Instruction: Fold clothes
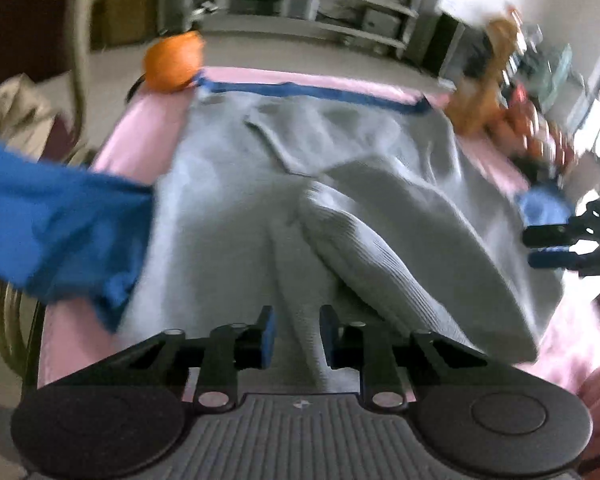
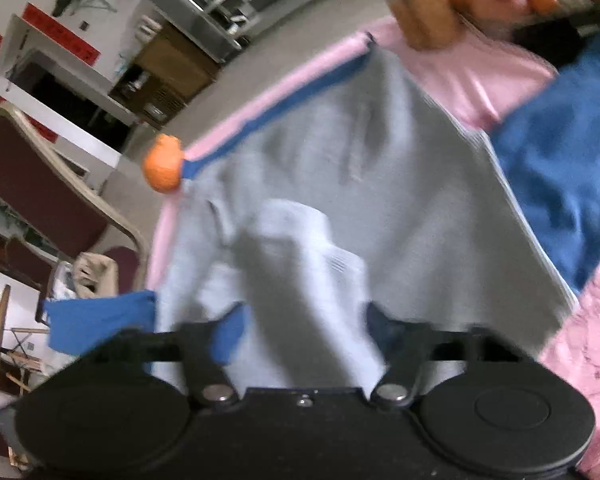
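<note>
We see a pink tablecloth (image 1: 140,136), our grey sweater (image 1: 228,200) spread flat on it, a blue cloth (image 1: 60,232) beside it, our left gripper (image 1: 296,340) pinching a grey fold, our right gripper (image 2: 306,332) spread around a grey hump, an orange ball (image 2: 162,168).

Grey ribbed garment (image 1: 380,208) spread on a pink tablecloth (image 1: 140,136); the cloth carries a faint flower pattern at its near right corner. Blue tape strip (image 1: 308,94) runs along the far edge, an orange ball (image 1: 174,62) at the far left corner, blue cloth (image 1: 56,236) at the left edge. Black grippers have blue pads (image 1: 266,340).
</note>
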`<state>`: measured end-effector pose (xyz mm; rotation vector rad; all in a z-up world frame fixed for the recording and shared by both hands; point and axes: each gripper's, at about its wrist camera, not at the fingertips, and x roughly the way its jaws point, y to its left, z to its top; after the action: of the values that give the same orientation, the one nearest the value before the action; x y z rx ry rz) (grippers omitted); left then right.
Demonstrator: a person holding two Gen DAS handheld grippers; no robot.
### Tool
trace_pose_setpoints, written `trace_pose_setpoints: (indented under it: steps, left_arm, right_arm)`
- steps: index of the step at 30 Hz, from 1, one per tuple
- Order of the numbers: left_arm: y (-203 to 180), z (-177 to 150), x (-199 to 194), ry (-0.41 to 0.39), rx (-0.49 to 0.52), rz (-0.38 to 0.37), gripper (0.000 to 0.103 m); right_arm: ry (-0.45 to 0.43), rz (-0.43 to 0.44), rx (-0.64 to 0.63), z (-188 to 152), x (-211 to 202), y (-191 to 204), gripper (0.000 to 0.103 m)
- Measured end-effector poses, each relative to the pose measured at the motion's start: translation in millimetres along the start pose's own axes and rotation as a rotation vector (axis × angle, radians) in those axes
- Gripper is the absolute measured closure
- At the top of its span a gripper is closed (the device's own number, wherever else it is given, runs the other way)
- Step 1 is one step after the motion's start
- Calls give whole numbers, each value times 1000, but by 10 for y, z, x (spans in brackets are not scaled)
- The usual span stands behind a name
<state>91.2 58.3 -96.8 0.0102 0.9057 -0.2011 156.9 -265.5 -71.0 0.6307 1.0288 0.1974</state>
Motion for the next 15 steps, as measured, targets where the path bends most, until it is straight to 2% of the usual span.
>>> trace_pose_setpoints:
  steps: [2, 5, 6, 7, 9, 10, 12, 13, 14, 15]
  left_arm:
    - [-182, -15, 144, 9, 82, 50, 88]
    - [-342, -78, 345, 58, 193, 119, 88]
    - [-373, -122, 392, 87, 235, 140, 88]
    - [-405, -166, 439, 115, 276, 162, 88]
    - [-411, -282, 377, 129, 330, 178, 88]
    - [-409, -341, 334, 132, 355, 184, 88]
    - [-419, -472, 245, 127, 413, 200, 88]
    - [-424, -544, 204, 116, 445, 213, 88]
    - [-414, -589, 172, 105, 453, 217, 89]
    - [-400, -624, 143, 95, 454, 216, 90]
  right_arm:
    - [0, -17, -31, -59, 128, -85, 63]
    - [36, -19, -100, -153, 321, -48, 73]
    - [56, -10, -136, -194, 380, 10, 74]
    - [76, -41, -212, -261, 443, 104, 74]
    - [103, -219, -404, -419, 580, 266, 73]
    - [89, -282, -492, -497, 596, 317, 76]
    - [70, -364, -549, -558, 552, 334, 63]
    - [60, -400, -552, -566, 519, 309, 50]
    - [61, -410, -534, -559, 483, 262, 45]
    - [59, -380, -491, -529, 408, 204, 45]
